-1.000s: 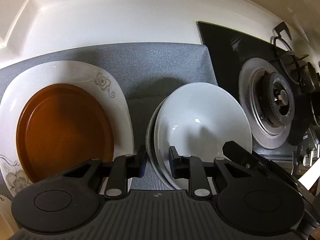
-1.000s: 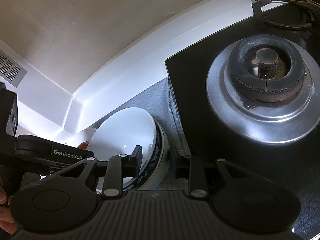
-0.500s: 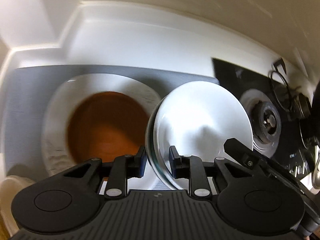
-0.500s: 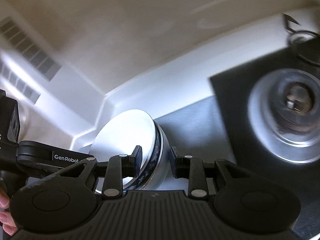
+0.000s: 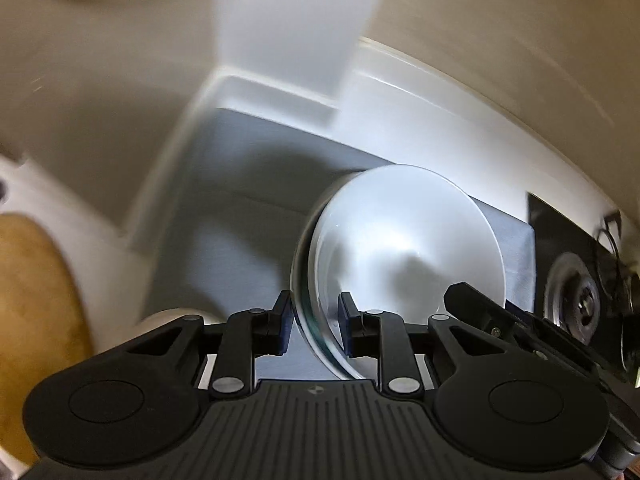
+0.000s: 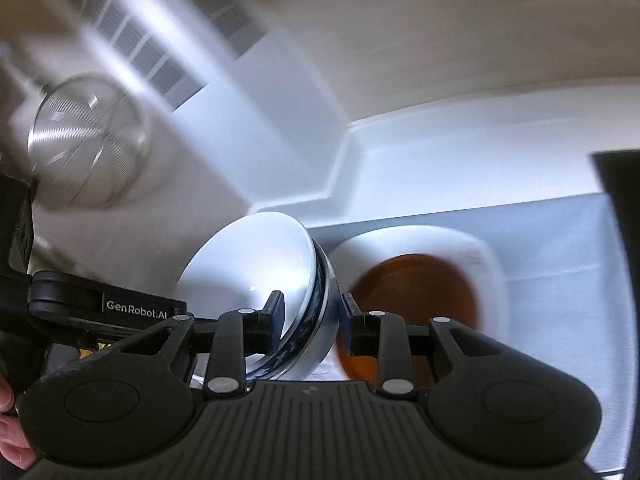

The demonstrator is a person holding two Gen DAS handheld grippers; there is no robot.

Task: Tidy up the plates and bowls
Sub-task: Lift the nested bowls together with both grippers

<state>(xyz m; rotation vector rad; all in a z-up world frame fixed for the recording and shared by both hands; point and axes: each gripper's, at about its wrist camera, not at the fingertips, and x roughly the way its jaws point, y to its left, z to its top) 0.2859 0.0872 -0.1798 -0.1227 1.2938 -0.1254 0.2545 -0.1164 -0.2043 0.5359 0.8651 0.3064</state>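
A stack of bowls, a white bowl (image 5: 404, 248) nested in a blue-patterned one (image 6: 316, 316), hangs tilted in the air between both grippers. My left gripper (image 5: 314, 320) is shut on the stack's rim at one side. On the opposite rim my right gripper (image 6: 310, 320) is shut as well. In the left wrist view the right gripper (image 5: 500, 320) reaches in from the right. In the right wrist view the left gripper (image 6: 100, 304) reaches in from the left. A brown plate (image 6: 416, 296) lies on a white square plate (image 6: 460, 244) on the grey mat (image 6: 560, 260).
The black stove with its burner (image 5: 576, 304) is at the far right of the left wrist view. A wooden board (image 5: 32, 320) lies at the left. A round mesh item (image 6: 88, 140) and a vent grille (image 6: 160, 52) are on the wall. Fingers of a hand (image 6: 8, 420) show at the lower left.
Both grippers have risen and swung left with the bowl stack between them. The stove has slid toward the right edge. The brown plate has left the left wrist view and entered the right one.
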